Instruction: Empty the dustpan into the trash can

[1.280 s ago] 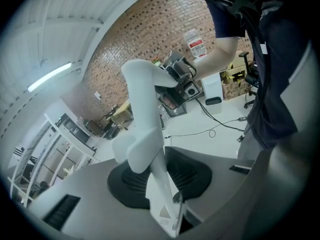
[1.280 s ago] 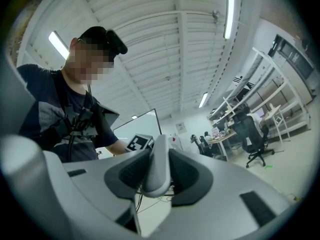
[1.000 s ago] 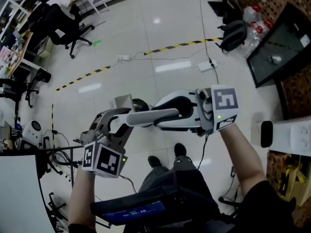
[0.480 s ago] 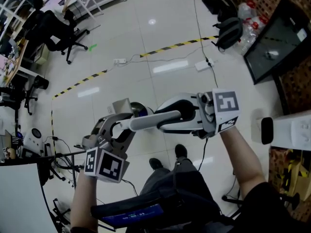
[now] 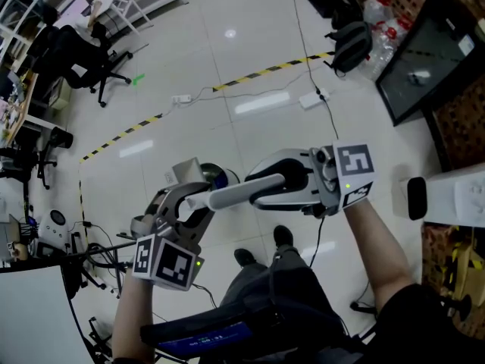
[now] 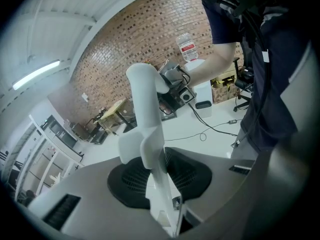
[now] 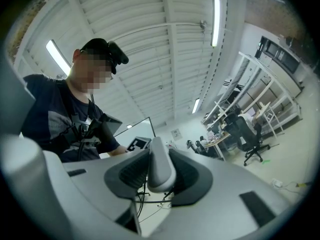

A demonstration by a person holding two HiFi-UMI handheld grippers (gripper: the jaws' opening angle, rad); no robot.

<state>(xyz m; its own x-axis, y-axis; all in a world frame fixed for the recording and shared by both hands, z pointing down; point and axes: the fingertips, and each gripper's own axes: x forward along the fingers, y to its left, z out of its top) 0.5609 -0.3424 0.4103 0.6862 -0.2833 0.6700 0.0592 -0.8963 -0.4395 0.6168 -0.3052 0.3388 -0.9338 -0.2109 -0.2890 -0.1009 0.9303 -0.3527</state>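
Clenched with the left gripper (image 6: pixel 161 186) on the thin lower part of the white dustpan handle (image 6: pixel 146 109), pads pressed against it from both sides. Clamped with the right gripper (image 7: pixel 160 173) round the rounded top end of that same handle. From the head view, seen as one slanting bar, low at the left gripper and higher at the right. Held in the air over the white tiled floor (image 5: pixel 250 131), just ahead of the person's legs (image 5: pixel 265 279). Beyond the left gripper, a grey pan part (image 5: pixel 188 170) next to a dark round thing (image 5: pixel 218 177); cannot tell whether that is the trash can. Farther out, a yellow-black tape line (image 5: pixel 261 72) and a black office chair (image 5: pixel 72 51)
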